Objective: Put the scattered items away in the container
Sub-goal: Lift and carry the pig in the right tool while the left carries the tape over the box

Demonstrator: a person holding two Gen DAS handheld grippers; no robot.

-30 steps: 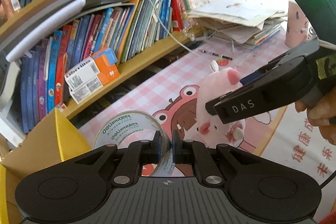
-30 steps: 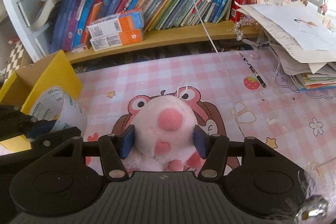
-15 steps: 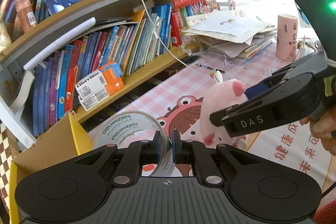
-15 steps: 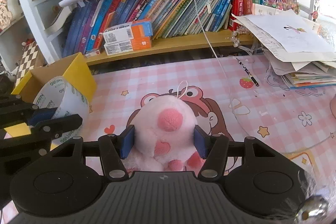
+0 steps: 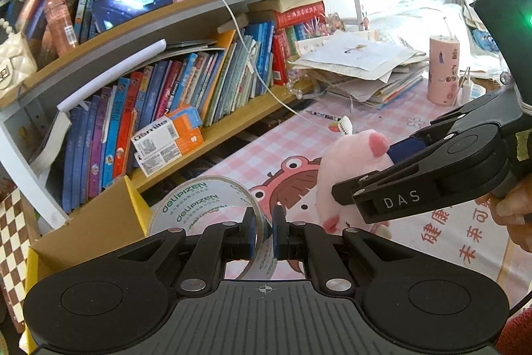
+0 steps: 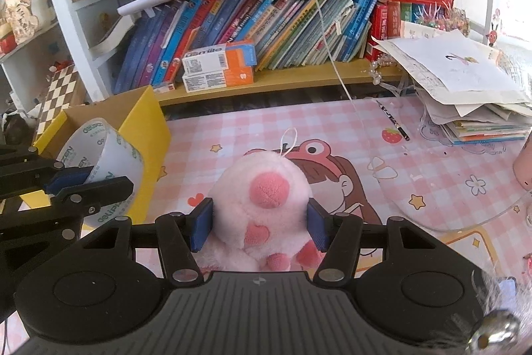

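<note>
My left gripper (image 5: 264,230) is shut on the rim of a clear tape roll (image 5: 206,205) printed with green lettering, held in the air beside the yellow cardboard box (image 5: 96,222). In the right wrist view the tape roll (image 6: 106,162) hangs at the box (image 6: 146,122) wall, with the left gripper (image 6: 71,180) pinching it. My right gripper (image 6: 259,223) is shut on a pink plush toy (image 6: 262,198), its blue pads pressed into both sides. The plush toy (image 5: 349,168) shows in the left wrist view too, clamped by the right gripper (image 5: 385,175), raised above the pink checked mat.
A bookshelf (image 6: 266,79) full of books runs along the back, with orange-white cartons (image 6: 217,67) on its lower board. A paper stack (image 6: 465,88) lies at right, a pencil (image 6: 392,120) on the mat, a pink cup (image 5: 444,70) beyond. A white cable (image 6: 326,22) hangs down.
Both grippers have risen and pulled back with their loads: more of the upper shelves shows now. The tape roll and plush stay clamped as before.
</note>
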